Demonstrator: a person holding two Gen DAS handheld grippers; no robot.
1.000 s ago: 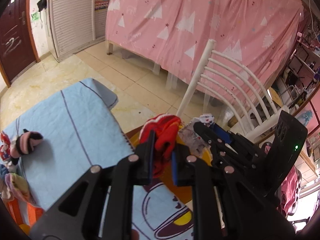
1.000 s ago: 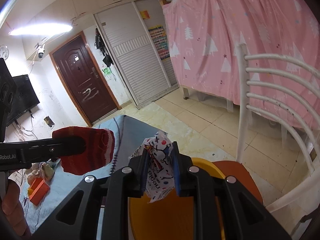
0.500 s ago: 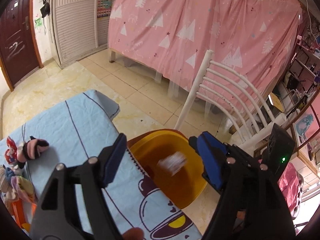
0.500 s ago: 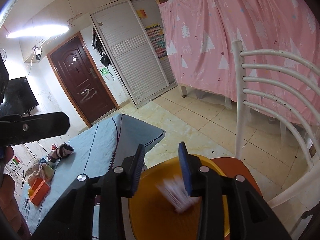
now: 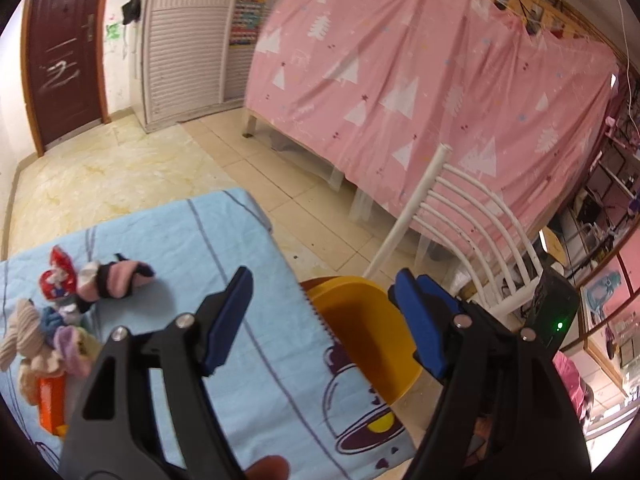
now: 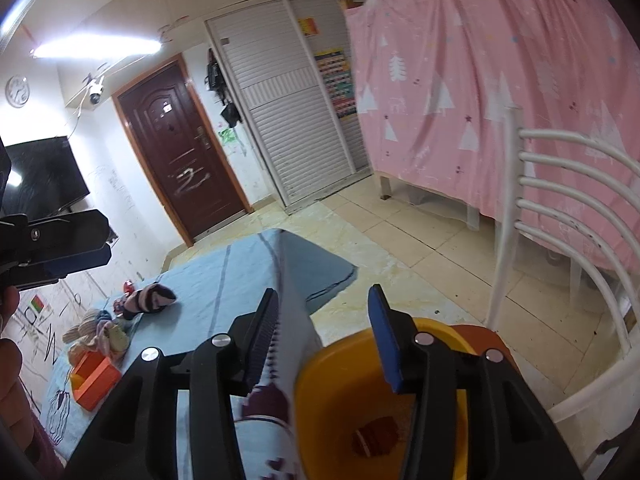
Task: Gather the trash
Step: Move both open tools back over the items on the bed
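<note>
A yellow bin (image 5: 360,332) stands on an orange seat beside the table with the blue cloth (image 5: 180,264). It also shows in the right wrist view (image 6: 348,400), with a red sock (image 6: 374,436) lying at its bottom. My left gripper (image 5: 320,316) is open and empty above the table's edge and the bin. My right gripper (image 6: 324,336) is open and empty above the bin's rim. A pink and black sock (image 5: 116,280) and a pile of small items (image 5: 44,340) lie on the cloth at the left.
A white chair (image 5: 460,232) stands right behind the bin. A pink curtain (image 5: 400,80) hangs beyond it. An orange box (image 6: 94,380) sits on the cloth near the pile. A dark door (image 6: 180,160) and tiled floor (image 5: 120,168) lie farther off.
Both grippers opened and dropped their loads into the bin: the left let go of the red sock, the right of the printed wrapper. Both have since drawn back toward the table.
</note>
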